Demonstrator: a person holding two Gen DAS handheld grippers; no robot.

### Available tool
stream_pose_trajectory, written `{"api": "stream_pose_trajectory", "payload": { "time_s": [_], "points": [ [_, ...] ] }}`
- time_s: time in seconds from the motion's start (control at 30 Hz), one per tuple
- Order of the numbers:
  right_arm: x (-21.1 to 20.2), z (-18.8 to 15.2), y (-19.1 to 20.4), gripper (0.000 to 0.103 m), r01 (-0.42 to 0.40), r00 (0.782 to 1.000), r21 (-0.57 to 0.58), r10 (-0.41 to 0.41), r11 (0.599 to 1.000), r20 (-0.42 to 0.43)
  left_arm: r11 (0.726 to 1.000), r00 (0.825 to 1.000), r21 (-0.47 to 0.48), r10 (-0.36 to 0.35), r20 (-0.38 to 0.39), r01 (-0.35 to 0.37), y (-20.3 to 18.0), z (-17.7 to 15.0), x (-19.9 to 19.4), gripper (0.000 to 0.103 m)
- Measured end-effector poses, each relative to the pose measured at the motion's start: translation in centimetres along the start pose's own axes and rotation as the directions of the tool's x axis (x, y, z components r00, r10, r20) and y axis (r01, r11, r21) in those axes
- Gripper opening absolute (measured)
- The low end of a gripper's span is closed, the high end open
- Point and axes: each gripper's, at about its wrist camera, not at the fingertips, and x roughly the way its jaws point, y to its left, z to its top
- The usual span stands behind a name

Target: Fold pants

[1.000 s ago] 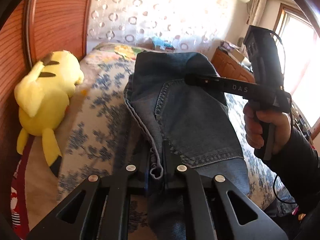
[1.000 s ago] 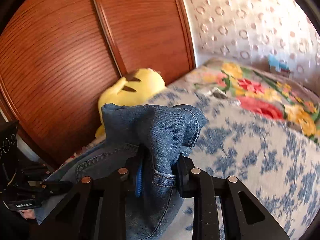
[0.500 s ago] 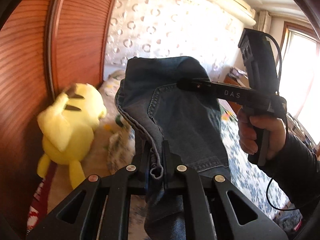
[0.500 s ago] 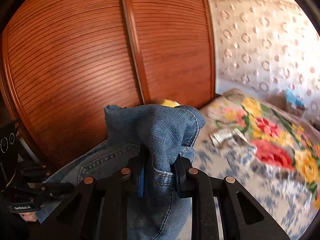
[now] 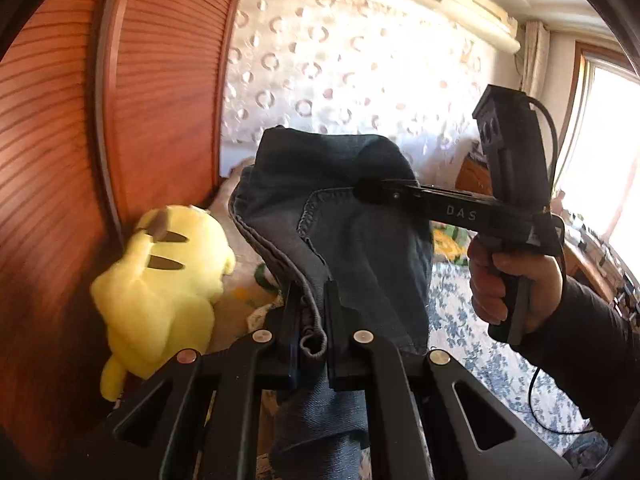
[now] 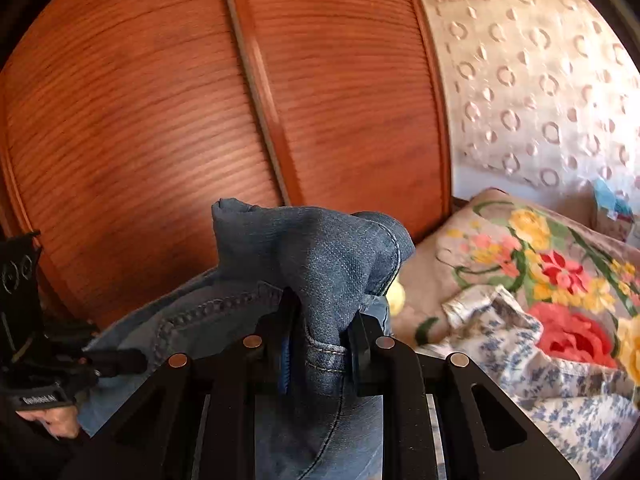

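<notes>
The blue denim pants (image 5: 352, 240) hang in the air between both grippers, lifted clear of the bed. My left gripper (image 5: 311, 312) is shut on a thick seamed edge of the pants. In the left wrist view the right gripper (image 5: 366, 192) reaches in from the right, held by a hand (image 5: 508, 284), and grips the far side of the pants. Its own view shows the right gripper (image 6: 320, 320) shut on a bunched fold of the pants (image 6: 320, 256) with a stitched hem. The left gripper (image 6: 120, 360) shows at the lower left there, on the same cloth.
A yellow plush toy (image 5: 160, 280) leans against the ribbed wooden wardrobe door (image 5: 160, 100) on the left. The bed has a blue-flowered sheet (image 6: 560, 400) and a bright floral cover (image 6: 560, 272). A patterned curtain (image 5: 340, 64) hangs behind, with a window (image 5: 608, 160) at the right.
Both grippers have risen with the pants, and the bed has dropped lower in both views. The wardrobe door and curtain now fill more of each picture. Both grips are unchanged.
</notes>
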Motion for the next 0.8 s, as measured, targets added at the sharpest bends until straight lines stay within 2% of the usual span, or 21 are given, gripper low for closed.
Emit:
{"api": "stream_pose_trajectory", "payload": {
  "time_s": [0.23, 0.37, 0.43, 0.5, 0.57, 0.67, 0.8],
  "points": [
    [1.0, -5.3, -8.9, 0.022, 0.101, 0.989, 0.105, -0.088, 0.989, -0.122, 0.998, 0.986, -0.021, -0.067, -0.149, 0.065, -1.1, -1.5, 8.9, 0.010],
    [0.8, -6.9, -11.0, 0.024, 0.155, 0.978, 0.111, -0.136, 0.982, -0.159, 0.997, 0.975, -0.004, -0.075, -0.208, 0.076, -2.0, -2.2, 12.1, 0.011],
    [1.5, -7.0, -11.5, 0.027, 0.185, 0.970, 0.111, -0.163, 0.976, -0.182, 0.997, 0.971, 0.007, -0.069, -0.227, 0.073, -2.4, -2.4, 12.8, 0.013],
    [2.0, -7.0, -11.5, 0.041, 0.207, 0.961, 0.113, -0.181, 0.972, -0.207, 0.998, 0.968, 0.005, -0.062, -0.242, 0.065, -2.6, -2.5, 13.1, 0.014],
    [2.6, -6.6, -11.7, 0.047, 0.221, 0.953, 0.118, -0.189, 0.968, -0.235, 0.998, 0.967, -0.001, -0.055, -0.248, 0.057, -2.8, -2.5, 12.8, 0.015],
    [2.7, -4.7, -11.1, 0.050, 0.231, 0.951, 0.110, -0.201, 0.967, -0.237, 1.000, 0.973, 0.001, -0.020, -0.232, 0.020, -2.8, -2.1, 11.6, 0.027],
    [0.3, -3.4, -10.2, 0.053, 0.285, 0.945, 0.062, -0.270, 0.957, -0.185, 1.000, 0.984, 0.005, -0.002, -0.180, 0.003, -2.8, -1.7, 9.7, 0.050]
  ]
}}
